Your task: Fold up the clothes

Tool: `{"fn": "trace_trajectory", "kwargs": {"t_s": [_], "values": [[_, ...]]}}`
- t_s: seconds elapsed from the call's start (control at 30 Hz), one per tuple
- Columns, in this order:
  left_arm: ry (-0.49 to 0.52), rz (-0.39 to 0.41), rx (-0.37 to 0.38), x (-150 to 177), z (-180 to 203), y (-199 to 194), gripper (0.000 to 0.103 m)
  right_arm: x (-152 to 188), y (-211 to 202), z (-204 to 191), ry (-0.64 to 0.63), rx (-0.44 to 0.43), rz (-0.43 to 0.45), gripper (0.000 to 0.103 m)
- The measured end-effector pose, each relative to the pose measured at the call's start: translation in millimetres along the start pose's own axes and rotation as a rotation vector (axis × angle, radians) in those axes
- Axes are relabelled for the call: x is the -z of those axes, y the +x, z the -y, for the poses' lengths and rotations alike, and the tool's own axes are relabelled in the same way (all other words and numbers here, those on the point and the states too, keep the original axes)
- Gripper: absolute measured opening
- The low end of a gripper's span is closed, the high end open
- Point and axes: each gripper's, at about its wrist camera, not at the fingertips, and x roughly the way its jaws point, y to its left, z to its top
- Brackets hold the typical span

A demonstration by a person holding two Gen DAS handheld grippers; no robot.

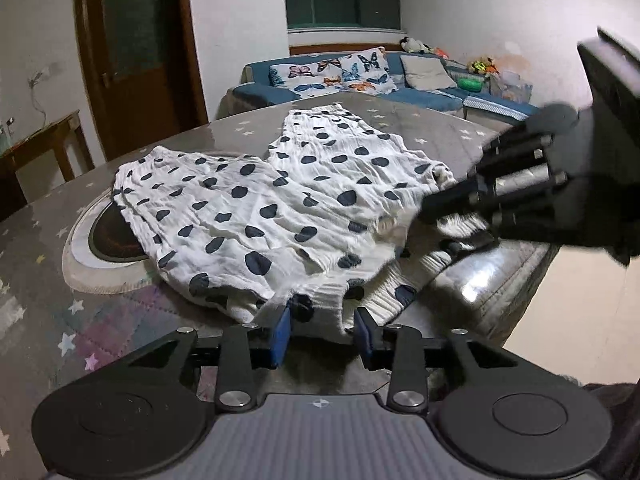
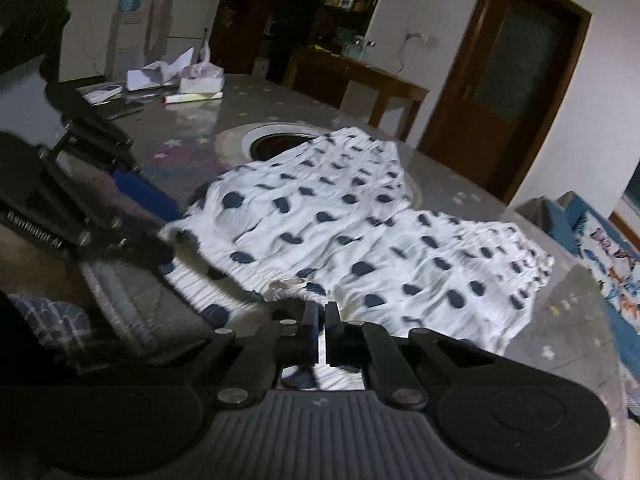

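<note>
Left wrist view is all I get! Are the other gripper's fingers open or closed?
Observer: Closed. The right wrist view shows the right gripper with its fingers together, at the spotted garment's stretchy edge.
Operator: What's on the table that I can't see?
Observer: A tissue pack and an opened white box, on the table's far side.
Operator: Anything else?
Observer: A water dispenser by the wall.

We see the left gripper (image 1: 322,330) with jaws apart at the near hem of the polka-dot garment (image 1: 280,208) spread on the grey table (image 1: 60,280); the right gripper (image 1: 460,216) reaches its right edge.
</note>
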Motion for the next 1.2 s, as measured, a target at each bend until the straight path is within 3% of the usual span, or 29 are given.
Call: {"fn": "trace_trajectory", "kwargs": {"t_s": [0.2,0.3,0.43,0.53,0.73,0.9,1.0,1.2], "values": [[0.038,0.010,-0.006,2,6,1,0.037,1,-14,8,-0.002,0.085,0.011,0.001],[0.039,0.012,-0.001,3,4,2,0.029,10,-9,4,-0.017,0.078,-0.026,0.001],[0.045,0.014,0.005,4,1,2,0.009,18,-3,-9,-0.079,0.060,-0.046,0.001],[0.046,0.028,-0.002,2,-4,-5,0.006,15,-6,-9,-0.093,0.073,-0.033,0.001],[0.041,0.003,0.007,4,-11,-9,0.007,22,-2,-8,-0.049,0.019,-0.061,0.002],[0.068,-0.001,0.036,2,-9,-12,0.011,24,-13,-4,-0.016,-0.021,-0.065,0.013],[0.072,0.010,0.057,-2,-11,-19,0.011,25,-18,1,-0.016,-0.006,-0.068,0.022],[0.078,0.071,0.084,-19,-17,-34,0.011,29,-18,25,0.097,0.026,-0.074,0.023]]}}
